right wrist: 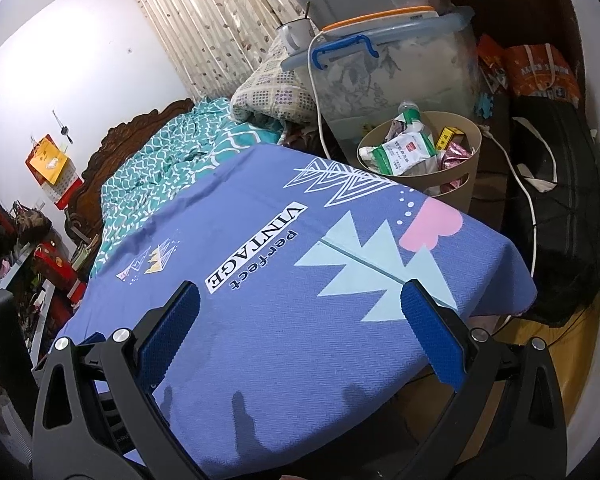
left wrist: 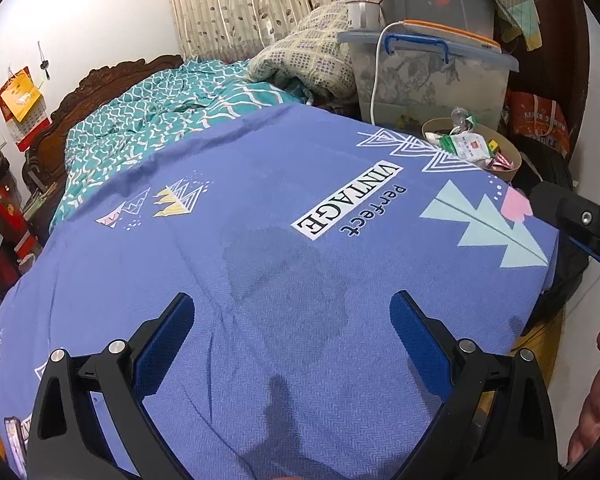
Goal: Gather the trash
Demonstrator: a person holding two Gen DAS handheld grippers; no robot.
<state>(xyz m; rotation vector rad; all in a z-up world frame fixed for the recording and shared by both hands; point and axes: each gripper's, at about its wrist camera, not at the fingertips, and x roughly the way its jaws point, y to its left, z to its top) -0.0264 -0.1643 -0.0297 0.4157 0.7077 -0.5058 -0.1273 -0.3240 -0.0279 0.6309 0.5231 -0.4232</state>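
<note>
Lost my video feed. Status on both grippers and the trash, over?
Left gripper open, empty, over blue cloth. Right gripper open, empty. Trash bin holds wrappers and bottle, beyond cloth's far corner. No trash seen on cloth.

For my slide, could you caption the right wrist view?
Open right gripper above blue cloth; tan bin holds wrappers.

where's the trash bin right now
The tan trash bin sits just past the far right corner of the blue cloth, upper right in both wrist views, in front of the clear storage box and already filled with wrappers.
</note>
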